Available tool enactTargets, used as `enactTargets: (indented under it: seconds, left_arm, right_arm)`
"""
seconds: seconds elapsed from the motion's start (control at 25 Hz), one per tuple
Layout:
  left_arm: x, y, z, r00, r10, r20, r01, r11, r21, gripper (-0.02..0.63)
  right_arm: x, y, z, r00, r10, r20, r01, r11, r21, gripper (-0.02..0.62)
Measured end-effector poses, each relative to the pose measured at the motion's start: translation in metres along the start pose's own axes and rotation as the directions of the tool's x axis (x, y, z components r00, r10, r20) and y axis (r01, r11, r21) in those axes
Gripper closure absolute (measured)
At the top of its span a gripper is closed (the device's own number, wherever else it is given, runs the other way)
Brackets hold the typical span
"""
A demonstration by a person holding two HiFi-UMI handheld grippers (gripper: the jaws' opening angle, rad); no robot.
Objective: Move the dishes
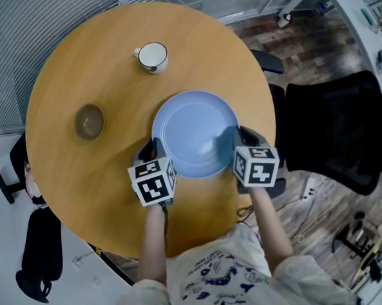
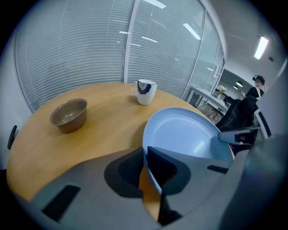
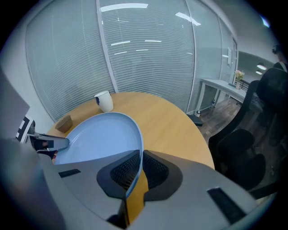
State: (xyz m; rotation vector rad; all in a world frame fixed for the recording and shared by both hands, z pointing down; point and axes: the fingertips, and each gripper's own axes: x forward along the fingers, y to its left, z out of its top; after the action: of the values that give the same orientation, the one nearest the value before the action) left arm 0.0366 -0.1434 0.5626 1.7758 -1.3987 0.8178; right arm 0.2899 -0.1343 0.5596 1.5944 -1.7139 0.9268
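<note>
Pinching plate (image 1: 195, 132) rim; jaws' bite clear only in gripper views.

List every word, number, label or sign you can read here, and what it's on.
No readable words or numbers anywhere.
Black-and-white square markers on the left gripper and right gripper: patterns only, no letters.
Blue print on the person's white shirt: too blurred to read.
Dark mark on the white ceramic mug: too small to read.

White T-shirt (image 1: 217, 269) with blue print
</note>
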Motion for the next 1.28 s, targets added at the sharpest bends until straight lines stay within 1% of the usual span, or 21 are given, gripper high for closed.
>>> enactTargets:
  seconds: [0.24,0.48,0.76,1.04,1.08,1.12,1.16,1.2,1.28]
  left_arm:
    - [0.008,0.001,-0.005,1.000,0.002,-0.031,-0.002,1.000,-0.008,0.580]
    - [0.010,0.002,-0.004,1.000,0.005,-0.017,-0.005,1.000,-0.001,0.580]
    - [0.013,0.001,-0.006,1.000,0.004,0.013,-0.004,1.000,0.008,0.580]
    - [0.014,0.002,-0.005,0.999,0.000,0.041,-0.002,0.999,0.040,0.577]
    - [0.013,0.003,-0.004,0.999,0.002,0.045,-0.004,0.999,0.037,0.569]
    - [0.012,0.003,-0.003,0.999,0.003,0.050,-0.005,0.999,0.035,0.563]
    - [0.011,0.004,-0.002,0.999,0.002,0.054,-0.004,0.999,0.033,0.559]
    - [0.010,0.005,-0.001,0.998,0.000,0.056,-0.001,1.000,0.031,0.551]
    - [0.006,0.007,0.002,0.998,-0.007,0.065,0.006,1.000,0.021,0.540]
  right_arm:
    - [0.011,-0.001,-0.009,1.000,-0.002,-0.031,0.002,1.000,0.003,0.572]
    - [0.013,-0.002,-0.011,0.999,-0.009,-0.038,0.009,1.000,0.005,0.572]
    - [0.014,-0.003,-0.012,1.000,-0.005,-0.001,0.005,1.000,0.019,0.572]
    - [0.016,0.000,-0.012,1.000,0.002,0.016,-0.001,1.000,-0.014,0.570]
    - [0.016,0.000,-0.011,1.000,0.006,0.019,-0.006,1.000,-0.013,0.566]
    - [0.015,0.000,-0.010,1.000,0.011,0.023,-0.011,1.000,-0.013,0.541]
    - [0.015,0.000,-0.009,0.999,0.016,0.028,-0.015,1.000,-0.014,0.501]
    - [0.014,0.000,-0.008,0.999,0.017,0.033,-0.017,1.000,-0.015,0.480]
    - [0.009,-0.001,-0.003,0.999,0.010,0.046,-0.009,1.000,-0.023,0.463]
